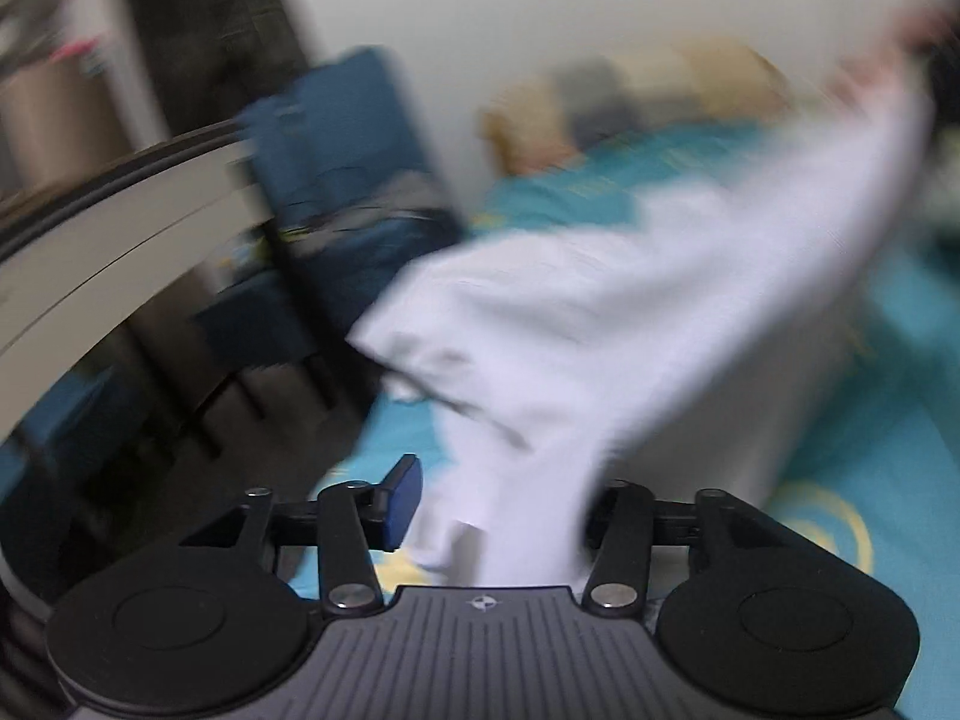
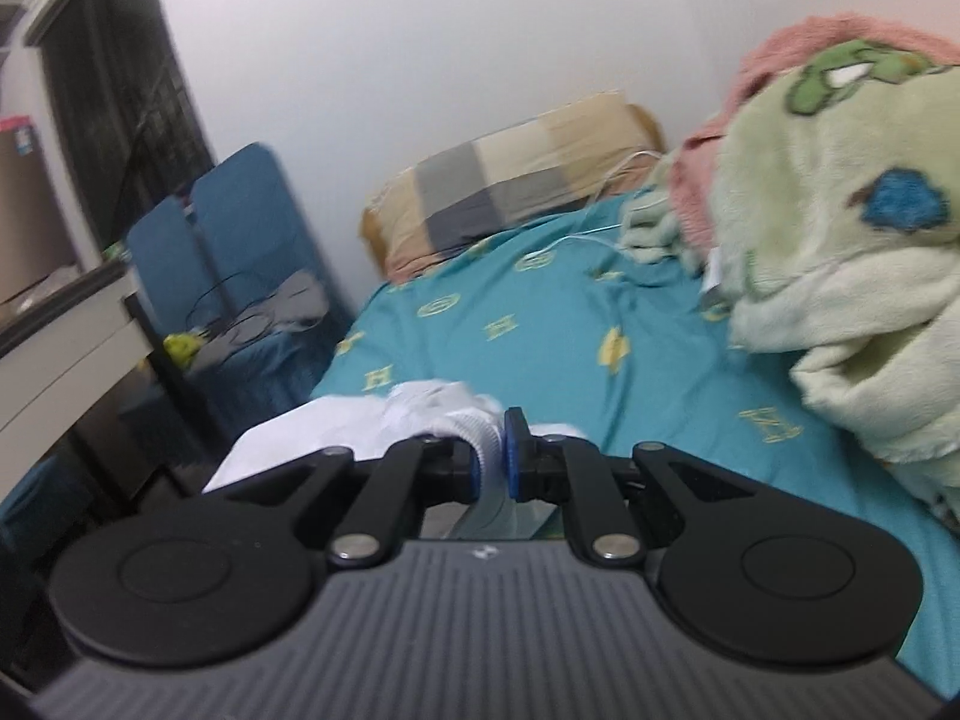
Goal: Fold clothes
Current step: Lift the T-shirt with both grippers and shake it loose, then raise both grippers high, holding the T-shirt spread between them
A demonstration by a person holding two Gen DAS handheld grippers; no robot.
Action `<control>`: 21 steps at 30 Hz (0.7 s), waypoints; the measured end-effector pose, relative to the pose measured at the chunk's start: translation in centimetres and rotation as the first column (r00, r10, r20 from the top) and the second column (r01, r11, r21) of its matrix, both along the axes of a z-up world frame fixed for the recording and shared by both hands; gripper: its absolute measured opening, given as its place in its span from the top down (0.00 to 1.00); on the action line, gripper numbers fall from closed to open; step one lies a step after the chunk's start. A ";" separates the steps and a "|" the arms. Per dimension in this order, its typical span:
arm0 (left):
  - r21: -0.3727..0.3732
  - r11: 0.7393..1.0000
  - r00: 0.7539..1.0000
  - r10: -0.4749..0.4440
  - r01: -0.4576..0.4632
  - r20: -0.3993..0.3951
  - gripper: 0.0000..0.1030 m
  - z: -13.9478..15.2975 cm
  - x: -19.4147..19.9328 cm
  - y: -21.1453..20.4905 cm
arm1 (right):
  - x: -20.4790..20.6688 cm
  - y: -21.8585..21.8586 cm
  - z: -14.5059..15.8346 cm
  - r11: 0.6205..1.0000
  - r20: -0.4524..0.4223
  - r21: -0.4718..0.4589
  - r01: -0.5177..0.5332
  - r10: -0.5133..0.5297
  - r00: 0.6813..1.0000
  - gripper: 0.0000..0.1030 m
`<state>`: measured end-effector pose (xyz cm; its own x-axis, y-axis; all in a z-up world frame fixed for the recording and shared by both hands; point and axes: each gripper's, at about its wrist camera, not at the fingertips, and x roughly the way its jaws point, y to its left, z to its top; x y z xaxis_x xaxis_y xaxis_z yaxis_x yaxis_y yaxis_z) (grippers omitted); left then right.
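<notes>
A white garment (image 1: pixel 600 300) hangs stretched in the air above the teal bedsheet (image 1: pixel 870 408), blurred by motion. In the left wrist view my left gripper (image 1: pixel 498 510) has the cloth running down between its fingers; the blue left pad (image 1: pixel 402 501) shows and the right pad is hidden behind cloth, with a wide gap between them. In the right wrist view my right gripper (image 2: pixel 495 462) is shut on a ribbed edge of the same white garment (image 2: pixel 336 426), with the rest bunched to the left over the bedsheet (image 2: pixel 540 330).
A checked pillow (image 2: pixel 510 180) lies at the head of the bed. A heap of green and pink fleece blankets (image 2: pixel 840 210) fills the right side. A blue chair (image 2: pixel 240 252) and a white desk edge (image 2: pixel 66 348) stand left of the bed.
</notes>
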<state>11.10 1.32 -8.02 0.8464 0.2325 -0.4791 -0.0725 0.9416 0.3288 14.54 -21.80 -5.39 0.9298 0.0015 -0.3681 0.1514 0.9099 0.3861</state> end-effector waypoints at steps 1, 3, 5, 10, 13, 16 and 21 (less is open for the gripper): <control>-0.035 0.998 0.998 0.048 -0.046 0.032 0.43 0.8 -0.1 0.8 | 0.0 -0.3 -0.2 1.000 -0.012 0.007 0.010 -0.009 1.000 0.89; -0.103 0.988 0.991 0.118 -0.111 0.062 0.40 2.1 -0.4 2.0 | 0.6 -0.6 -0.9 1.000 -0.078 0.006 0.008 -0.008 0.997 0.89; -0.155 0.978 0.988 0.148 -0.140 0.042 0.41 2.4 -0.6 2.7 | 1.5 -0.5 -2.1 1.000 -0.183 -0.016 -0.006 0.003 0.983 0.89; -0.245 0.950 0.981 0.191 -0.194 -0.036 0.47 2.5 -0.3 4.1 | 3.0 -0.4 -5.6 0.998 -0.401 0.032 -0.046 0.055 0.914 0.88; -0.289 0.931 0.975 0.218 -0.223 -0.050 0.49 2.5 0.1 5.4 | 2.8 0.1 -6.0 0.998 -0.407 0.015 -0.063 0.064 0.911 0.88; -0.334 0.917 0.976 0.214 -0.218 -0.048 0.58 2.7 0.4 6.2 | 2.6 0.6 -6.1 0.997 -0.388 -0.011 -0.075 0.065 0.919 0.88; -0.382 0.911 0.983 0.179 -0.155 0.027 0.73 4.3 0.2 6.0 | 1.8 1.0 -4.9 0.995 -0.280 -0.093 -0.030 0.003 0.960 0.89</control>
